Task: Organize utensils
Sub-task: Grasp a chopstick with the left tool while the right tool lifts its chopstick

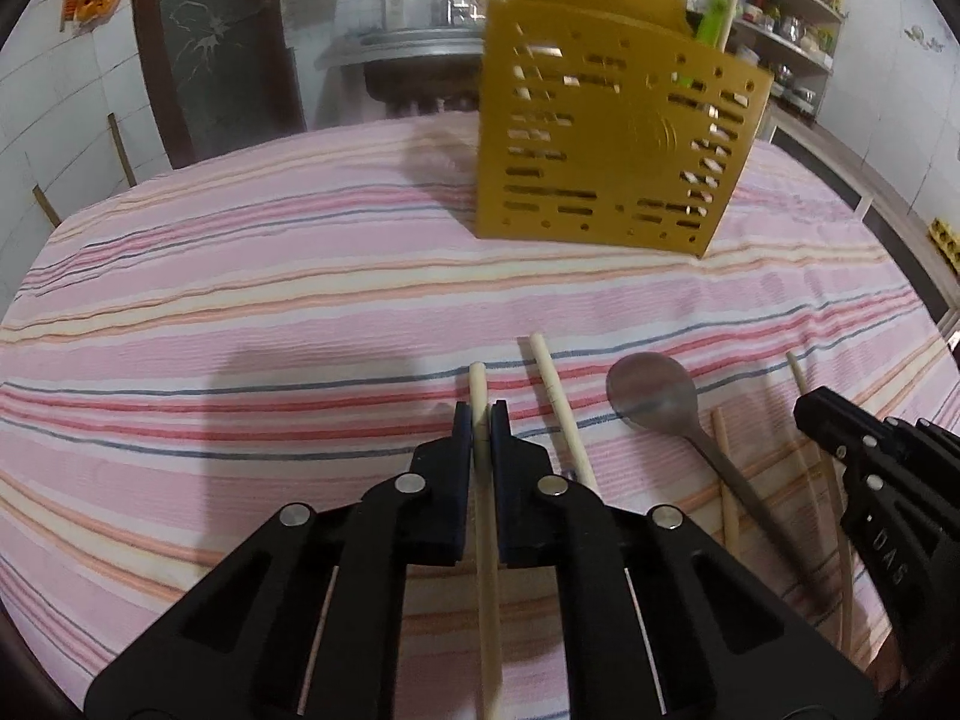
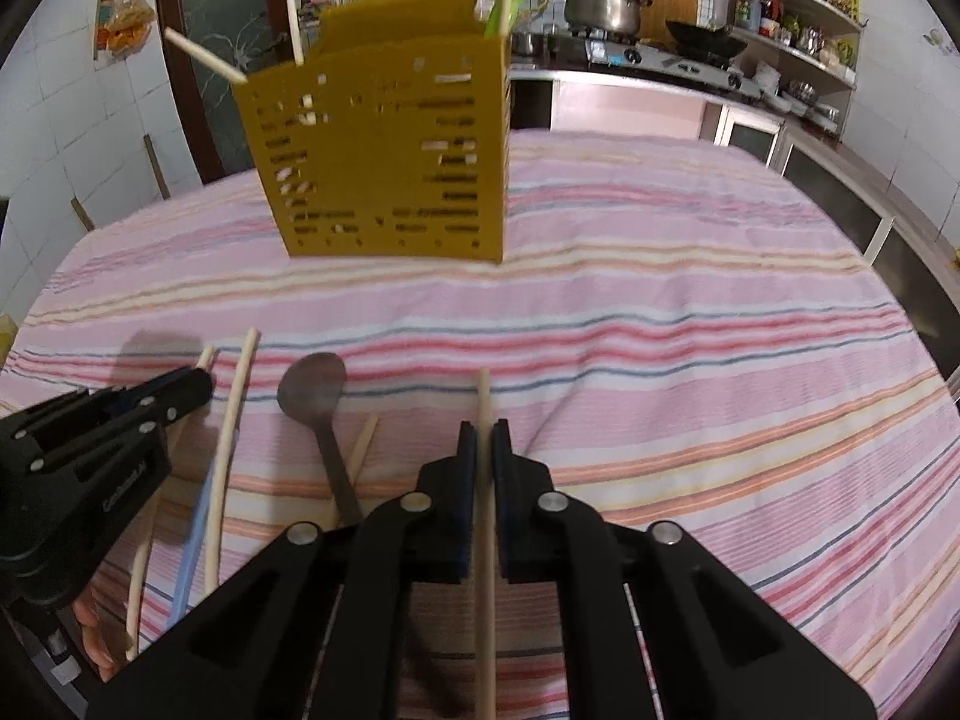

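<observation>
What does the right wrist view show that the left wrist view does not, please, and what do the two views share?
Only the right wrist view shows the light blue utensil lying among the chopsticks, and the pot on the stove. Only the left wrist view shows the round metal tray behind the table. Both show the yellow holder, the spoon on the striped cloth, and the left gripper and right gripper, each shut on a chopstick.

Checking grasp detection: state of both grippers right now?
Left gripper: closed on a chopstick.
Right gripper: closed on another chopstick.
</observation>
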A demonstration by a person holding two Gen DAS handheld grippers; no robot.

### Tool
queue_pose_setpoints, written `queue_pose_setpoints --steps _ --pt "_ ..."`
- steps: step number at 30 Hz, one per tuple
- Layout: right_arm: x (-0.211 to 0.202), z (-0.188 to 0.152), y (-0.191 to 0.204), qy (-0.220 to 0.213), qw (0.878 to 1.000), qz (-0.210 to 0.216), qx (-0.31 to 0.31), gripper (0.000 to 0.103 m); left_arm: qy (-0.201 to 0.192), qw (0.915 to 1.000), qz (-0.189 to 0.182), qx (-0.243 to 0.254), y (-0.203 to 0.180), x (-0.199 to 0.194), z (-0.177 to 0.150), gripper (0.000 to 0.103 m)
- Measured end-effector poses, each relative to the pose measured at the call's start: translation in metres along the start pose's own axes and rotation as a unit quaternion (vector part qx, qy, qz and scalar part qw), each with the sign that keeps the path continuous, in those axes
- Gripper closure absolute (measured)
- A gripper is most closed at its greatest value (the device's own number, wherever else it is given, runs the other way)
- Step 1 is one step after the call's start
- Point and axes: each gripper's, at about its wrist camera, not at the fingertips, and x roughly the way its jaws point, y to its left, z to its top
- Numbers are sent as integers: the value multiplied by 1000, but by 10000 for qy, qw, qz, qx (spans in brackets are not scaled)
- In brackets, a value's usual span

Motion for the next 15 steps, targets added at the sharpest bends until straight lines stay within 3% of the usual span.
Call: queue_pose_setpoints --steps 15 --pt "-45 20 -19 -740 9969 185 200 97 -1137 9930 58 -317 31 -89 13 99"
